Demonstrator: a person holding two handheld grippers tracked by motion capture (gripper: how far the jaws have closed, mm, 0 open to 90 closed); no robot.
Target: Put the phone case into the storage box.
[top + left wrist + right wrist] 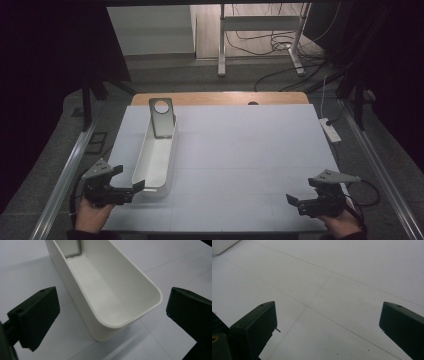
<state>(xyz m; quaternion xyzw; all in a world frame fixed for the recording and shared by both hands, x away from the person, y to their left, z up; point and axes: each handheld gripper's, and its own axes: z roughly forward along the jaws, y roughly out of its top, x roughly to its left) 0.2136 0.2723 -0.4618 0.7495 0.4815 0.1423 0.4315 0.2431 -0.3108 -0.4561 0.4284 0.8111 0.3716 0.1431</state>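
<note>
High view, white bin (156, 152) lengthwise front-to-back

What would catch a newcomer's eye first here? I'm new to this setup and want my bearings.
First the long white bin on the left of the white table, with a grey metal plate with a round hole leaning in its far end. Next, the left gripper at the bin's near end, jaws open; the right gripper is open over bare table.

Both hands sit low at the near edge. The left gripper (127, 192) points right, jaws spread wide; the right gripper (296, 202) points left, jaws equally wide.
</note>
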